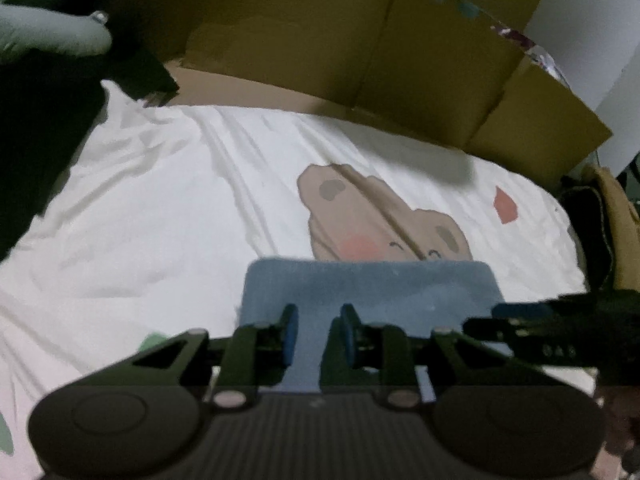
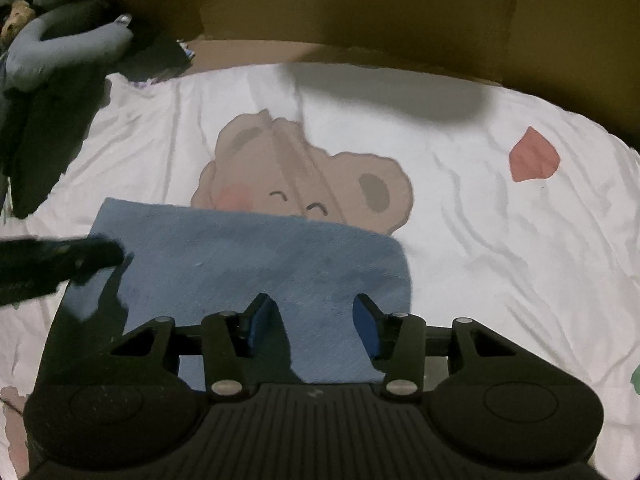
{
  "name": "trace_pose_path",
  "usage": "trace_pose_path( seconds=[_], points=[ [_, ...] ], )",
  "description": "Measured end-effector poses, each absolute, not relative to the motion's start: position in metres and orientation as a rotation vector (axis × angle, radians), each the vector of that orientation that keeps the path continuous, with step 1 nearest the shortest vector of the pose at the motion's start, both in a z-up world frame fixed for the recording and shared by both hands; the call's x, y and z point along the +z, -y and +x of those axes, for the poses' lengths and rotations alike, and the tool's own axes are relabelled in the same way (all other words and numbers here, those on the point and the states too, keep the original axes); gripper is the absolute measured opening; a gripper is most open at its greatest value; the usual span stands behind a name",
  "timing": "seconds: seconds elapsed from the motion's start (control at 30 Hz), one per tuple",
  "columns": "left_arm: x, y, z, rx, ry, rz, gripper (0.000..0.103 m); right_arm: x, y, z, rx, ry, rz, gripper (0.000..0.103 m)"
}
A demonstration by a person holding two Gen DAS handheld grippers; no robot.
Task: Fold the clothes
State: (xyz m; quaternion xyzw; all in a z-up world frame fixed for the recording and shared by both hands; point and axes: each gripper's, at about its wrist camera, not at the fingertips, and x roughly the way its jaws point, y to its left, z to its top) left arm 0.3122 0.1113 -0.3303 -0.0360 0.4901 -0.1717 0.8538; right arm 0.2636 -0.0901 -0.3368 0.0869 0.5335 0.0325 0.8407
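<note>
Both tongs, left point(image 1: 314, 334) and right point(image 2: 314, 328), hang spread, seemingly pinching nothing, over soft, light blue cloth point(image 2: 256, 256) mid-bed point(image 2: 500, 240); grip corners.

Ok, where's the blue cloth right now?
The blue cloth lies flat on the white sheet, over the bear print's lower edge, in front of both grippers.
</note>
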Motion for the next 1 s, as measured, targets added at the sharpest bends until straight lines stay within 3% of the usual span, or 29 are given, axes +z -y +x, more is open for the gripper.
trace_pose_path(
  seconds=[0.13, 0.37, 1.0],
  points=[
    [-0.338, -0.114, 0.317, -0.349, -1.044, -0.086, 0.019, -0.339, 0.083, 0.251, 0.066, -1.130, 0.202, 0.053],
    [-0.330, -0.116, 0.287, -0.383, -1.019, -0.051, 0.024, -0.338, 0.071, 0.210, 0.087, -1.170, 0.168, 0.053],
    [-0.316, -0.136, 0.176, -0.466, -1.060, 0.057, 0.024, -0.328, 0.060, 0.125, 0.137, -1.260, 0.141, 0.053]
  ],
)
